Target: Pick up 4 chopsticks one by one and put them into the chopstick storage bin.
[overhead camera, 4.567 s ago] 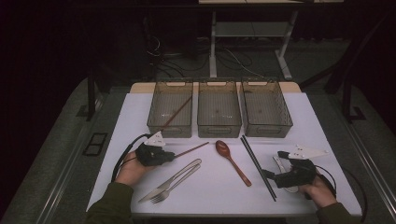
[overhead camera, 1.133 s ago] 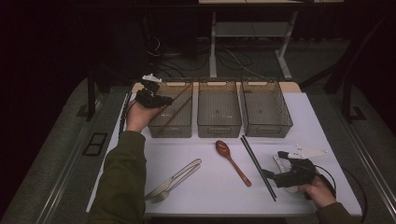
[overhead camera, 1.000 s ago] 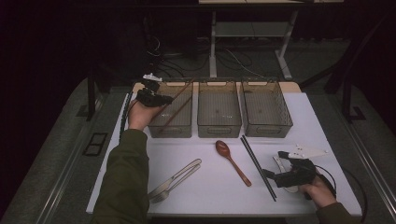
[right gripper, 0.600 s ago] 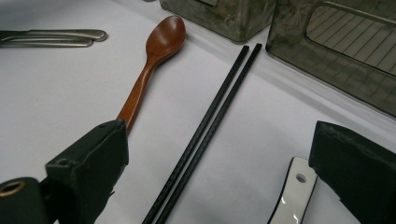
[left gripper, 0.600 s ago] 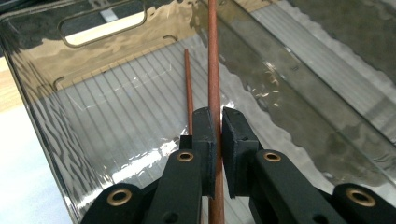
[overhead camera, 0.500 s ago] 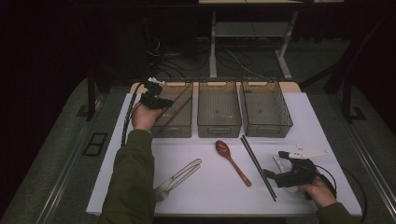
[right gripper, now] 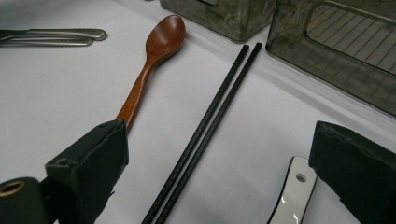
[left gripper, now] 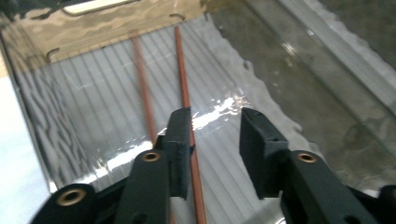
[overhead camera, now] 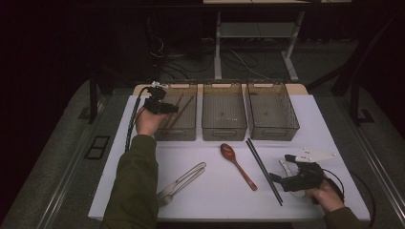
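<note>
High view: the person's left arm reaches far forward across the white worktop (overhead camera: 329,124), sleeve stretched up from the bottom edge, with the left gripper (overhead camera: 160,106) held over the near-left part of the left bin (overhead camera: 162,134). Its cable trails back along the forearm. Two brown chopsticks (overhead camera: 177,110) lie slanted inside that bin. Left gripper view: the fingers (left gripper: 180,144) point down into the bin and stand apart with nothing pinched; they have just been opening. One chopstick (left gripper: 187,98) runs on the ribbed bin floor just beside the left finger's inner edge, and the second chopstick (left gripper: 142,95) lies a little further left; whether the finger touches the nearer stick cannot be told. High view again: the right hand (overhead camera: 327,193) rests low on the worktop at the near-right corner, its right gripper (overhead camera: 282,180) pointing left toward the black chopsticks (overhead camera: 263,169). Right gripper view: its fingers (right gripper: 93,168) are spread wide and hold nothing, with the black chopsticks (right gripper: 205,126) lying between them on the worktop, a white spoon (right gripper: 289,196) near the right finger and a brown spoon (right gripper: 149,65) by the left one.
</note>
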The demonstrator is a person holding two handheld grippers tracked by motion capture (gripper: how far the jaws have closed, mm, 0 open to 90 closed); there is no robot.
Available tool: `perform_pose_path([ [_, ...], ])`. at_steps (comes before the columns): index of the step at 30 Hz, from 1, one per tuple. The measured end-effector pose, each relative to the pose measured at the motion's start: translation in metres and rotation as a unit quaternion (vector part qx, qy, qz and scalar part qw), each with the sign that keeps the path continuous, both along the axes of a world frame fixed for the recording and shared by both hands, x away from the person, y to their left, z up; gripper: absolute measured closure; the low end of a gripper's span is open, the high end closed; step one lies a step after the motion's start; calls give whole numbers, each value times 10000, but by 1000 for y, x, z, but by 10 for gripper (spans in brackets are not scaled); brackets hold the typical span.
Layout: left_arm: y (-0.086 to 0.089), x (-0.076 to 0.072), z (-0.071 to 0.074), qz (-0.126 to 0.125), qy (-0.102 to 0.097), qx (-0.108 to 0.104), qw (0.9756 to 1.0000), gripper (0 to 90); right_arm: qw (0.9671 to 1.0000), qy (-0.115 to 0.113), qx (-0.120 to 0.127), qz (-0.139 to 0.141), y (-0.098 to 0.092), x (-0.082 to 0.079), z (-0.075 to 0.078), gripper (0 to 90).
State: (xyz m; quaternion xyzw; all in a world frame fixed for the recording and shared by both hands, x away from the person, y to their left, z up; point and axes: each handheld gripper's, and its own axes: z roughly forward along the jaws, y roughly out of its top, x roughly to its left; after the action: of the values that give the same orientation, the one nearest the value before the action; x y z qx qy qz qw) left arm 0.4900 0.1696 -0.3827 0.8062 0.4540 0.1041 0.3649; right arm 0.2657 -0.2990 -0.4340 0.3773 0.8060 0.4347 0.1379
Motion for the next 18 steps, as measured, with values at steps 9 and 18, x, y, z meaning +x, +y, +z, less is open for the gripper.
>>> perform_pose_path([
  [9,-3,-14,12,-456,-341,-141,9983,473,10000,-10,3,-4,0,1,0,47],
  [18,-3,-39,19,-770,-616,-249,9948,400,10000,-12,21,-9,0,1,0,47],
])
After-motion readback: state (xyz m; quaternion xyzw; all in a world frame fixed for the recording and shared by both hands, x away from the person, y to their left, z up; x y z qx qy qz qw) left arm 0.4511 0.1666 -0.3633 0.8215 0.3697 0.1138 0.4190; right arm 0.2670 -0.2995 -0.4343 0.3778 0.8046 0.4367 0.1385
